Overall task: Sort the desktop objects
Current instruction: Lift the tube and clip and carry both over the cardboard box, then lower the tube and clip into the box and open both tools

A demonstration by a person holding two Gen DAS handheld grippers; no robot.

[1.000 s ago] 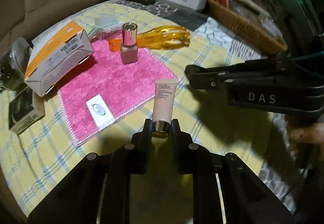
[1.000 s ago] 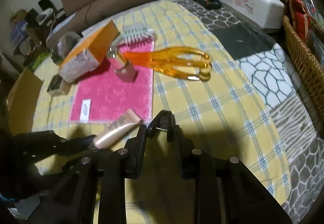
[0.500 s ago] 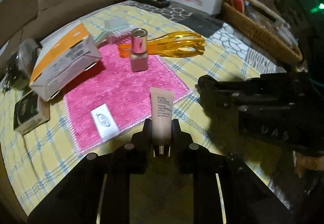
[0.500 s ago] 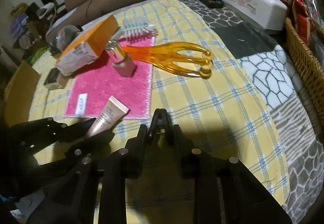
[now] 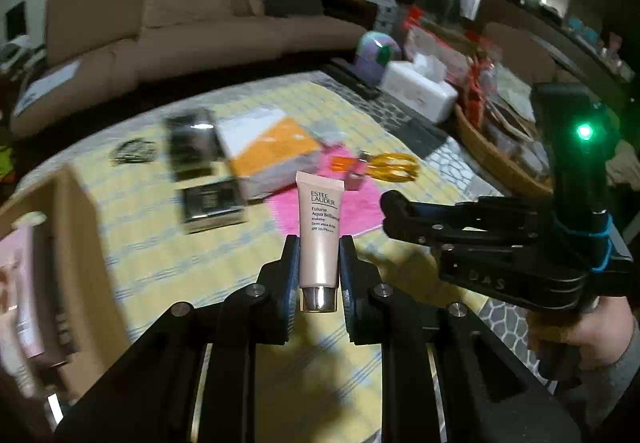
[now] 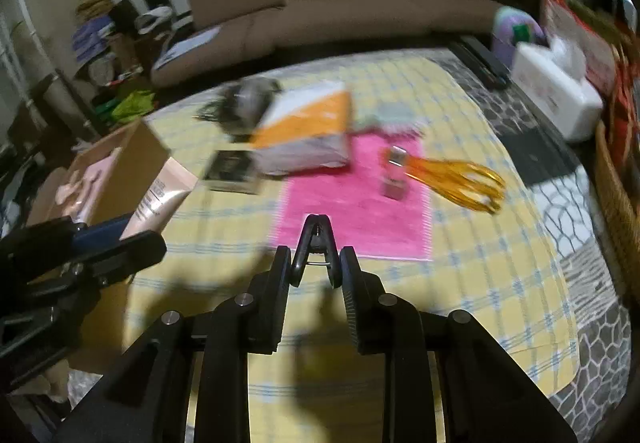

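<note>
My left gripper point(image 5: 319, 263) is shut on a beige makeup tube point(image 5: 320, 227), cap end toward the camera, held in the air above the yellow checked tablecloth point(image 5: 200, 255). In the right wrist view the same tube point(image 6: 160, 199) sticks out of the left gripper point(image 6: 132, 239) beside an open cardboard box point(image 6: 120, 171). My right gripper point(image 6: 315, 263) is shut on a small black clip point(image 6: 316, 243), just in front of the pink cloth point(image 6: 352, 203). It also shows at the right of the left wrist view, right gripper point(image 5: 390, 215), held by a hand point(image 5: 600, 327).
On or near the pink cloth point(image 5: 360, 207) are an orange-and-white box point(image 5: 272, 151), a small pink bottle point(image 6: 394, 173) and an orange massager point(image 6: 460, 183). Two dark boxes point(image 5: 212, 205) lie left of it. A tissue box point(image 6: 556, 91) and wicker basket point(image 6: 612, 179) stand right; a sofa behind.
Both grippers have risen and swung left toward the cardboard box. The tube has come up off the table in the left gripper; the right gripper still holds the clip.
</note>
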